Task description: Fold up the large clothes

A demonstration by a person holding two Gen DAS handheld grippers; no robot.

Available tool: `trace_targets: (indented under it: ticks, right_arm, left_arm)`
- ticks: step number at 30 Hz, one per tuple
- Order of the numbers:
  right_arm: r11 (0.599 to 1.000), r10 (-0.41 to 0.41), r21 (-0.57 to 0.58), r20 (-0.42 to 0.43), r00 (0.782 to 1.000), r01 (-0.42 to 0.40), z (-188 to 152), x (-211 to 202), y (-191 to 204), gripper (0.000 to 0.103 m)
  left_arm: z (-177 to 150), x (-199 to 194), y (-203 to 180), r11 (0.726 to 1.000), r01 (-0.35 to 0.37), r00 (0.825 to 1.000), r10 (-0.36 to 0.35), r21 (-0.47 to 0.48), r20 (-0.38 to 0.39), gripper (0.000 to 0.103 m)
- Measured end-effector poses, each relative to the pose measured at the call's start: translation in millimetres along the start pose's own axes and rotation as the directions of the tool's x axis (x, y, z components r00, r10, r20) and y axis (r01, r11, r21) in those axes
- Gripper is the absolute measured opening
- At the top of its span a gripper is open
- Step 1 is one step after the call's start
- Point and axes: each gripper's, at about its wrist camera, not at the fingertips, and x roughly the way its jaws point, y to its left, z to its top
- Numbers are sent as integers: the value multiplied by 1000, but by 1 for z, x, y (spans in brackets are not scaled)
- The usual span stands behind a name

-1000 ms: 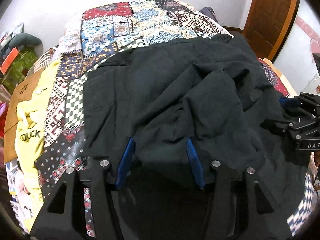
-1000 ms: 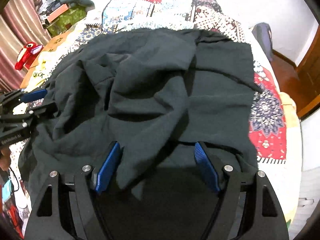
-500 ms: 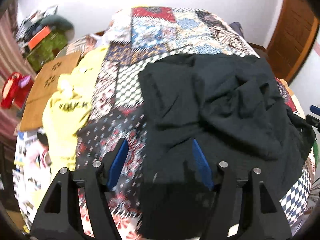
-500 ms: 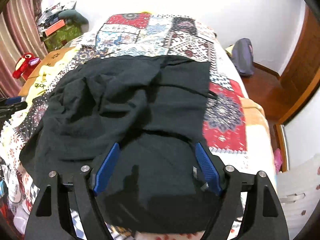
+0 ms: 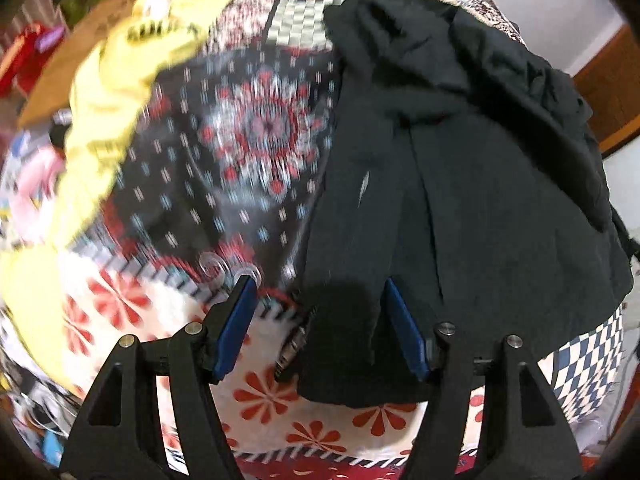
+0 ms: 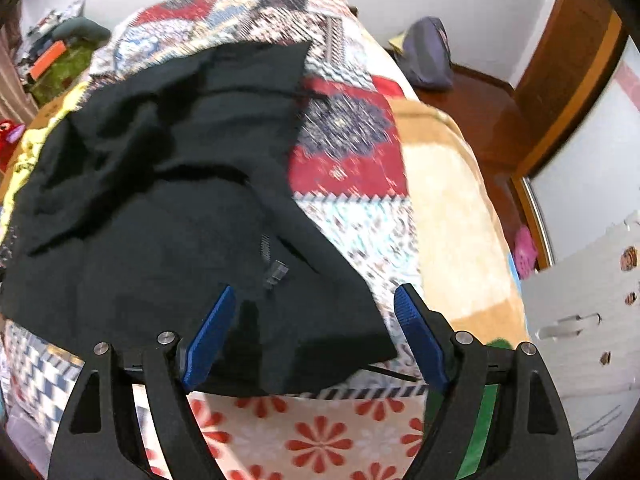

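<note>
A large black garment [image 5: 472, 184] lies rumpled on a patchwork bed cover [image 5: 248, 140]. Its near left corner, with a zip end [image 5: 294, 344], lies between the blue pads of my left gripper [image 5: 316, 320], which is open and just above it. In the right wrist view the same garment [image 6: 160, 200] fills the left half, with a zip pull [image 6: 276, 270] showing. My right gripper [image 6: 314, 328] is open over the garment's near right corner. Neither gripper holds anything.
A yellow printed shirt [image 5: 116, 80] lies on the bed to the left of the black garment. A wooden door [image 6: 568, 64] and a dark bag [image 6: 428, 56] on the floor are to the right. A white cabinet [image 6: 580, 300] stands near right.
Both grippers have pulled back toward the near edge of the bed and spread apart, left one going left, right one right. They now sit over the garment's near corners.
</note>
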Motion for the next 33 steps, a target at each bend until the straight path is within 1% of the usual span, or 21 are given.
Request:
trace_targets:
  ticks: [2,3,5,6,8,9,10,11,12,13,14,15,16,17,18,20,22,25,27,30,33]
  right_arm:
    - [1000,3,25,-30,1000,-3,-3,10,-7,79]
    - [998,25,54,-39,999,-23,-4,16,-11,79]
    - [992,61,117,-49,997,-55,-6,26,-20,79]
    - [984,92,160,-47,995,-83,-6,31,-26,79]
    - [973,118,206,-32,993,-109,-6,35,-32,79]
    - [970,120,218,-27,992,-111,-6,35,-34,79]
    - [971,116,214,-25,993,-109,-5,35,-34,78]
    - [973,116,201,-19,993,-110,-5,33,-31,68]
    - [976,130,180,-13,991,-126,-5,30,-28,54]
    - [975,154,165,-12,988,-150,-7,28,-23,46]
    - [974,162,163,-18,987,-157,-9,25,-20,37]
    - [973,169,166,-24,985,-163,-11,23,-16,31]
    - [972,178,164,-32,984,-170,-14,21,-13,27]
    - [974,178,148,-40,983,-170,-18,18,-9,19]
    - [978,170,131,-36,985,-164,-19,15,-6,13]
    - [981,174,97,-26,984,-171,-21,4,0,11]
    - [979,189,86,-12,982,-187,-17,-7,4,11]
    - [978,195,68,31,980,-197,-4,-24,8,10]
    - [972,219,72,75,973,-224,9,-37,6,10]
    - [959,256,91,131,958,-268,35,-49,2,8]
    - [948,277,106,185,943,-300,64,-55,-2,8]
  left_arm:
    - [-5,6,0,999,26,999,-27,-21,-19,66]
    - [-8,9,-1,999,33,999,-33,-25,-21,66]
    - [-9,12,-4,1000,27,999,-27,-11,-20,67]
    - [-10,16,-5,1000,25,999,-25,-9,-26,67]
    - [-10,17,-7,1000,23,999,-23,-16,-25,67]
    - [-11,16,-8,1000,17,1000,-17,-8,-17,65]
    - [-12,15,-10,1000,11,1000,-11,4,-10,60]
    - [-13,12,-12,1000,-1,1000,1,22,3,56]
    - [-14,9,-15,999,-16,1000,15,45,21,42]
    - [-15,5,-19,997,-16,999,13,71,37,35]
    - [-16,2,-22,995,-41,998,37,86,53,35]
    - [-18,0,-27,993,-64,996,57,102,67,34]
    - [-19,-1,-30,991,-74,995,67,111,70,32]
    - [-19,-1,-32,991,-80,995,72,111,71,31]
    - [-19,-2,-32,992,-74,995,68,101,68,30]
    - [-16,-5,-27,996,-54,997,50,77,61,27]
    - [-9,-13,-24,999,-11,998,8,43,60,26]
    - [4,-36,-21,998,51,995,-52,24,85,23]
    - [14,-51,-21,996,91,990,-92,16,110,22]
    - [36,-75,-18,988,152,976,-150,-5,156,22]
    - [63,-86,-16,982,189,964,-183,-13,194,22]
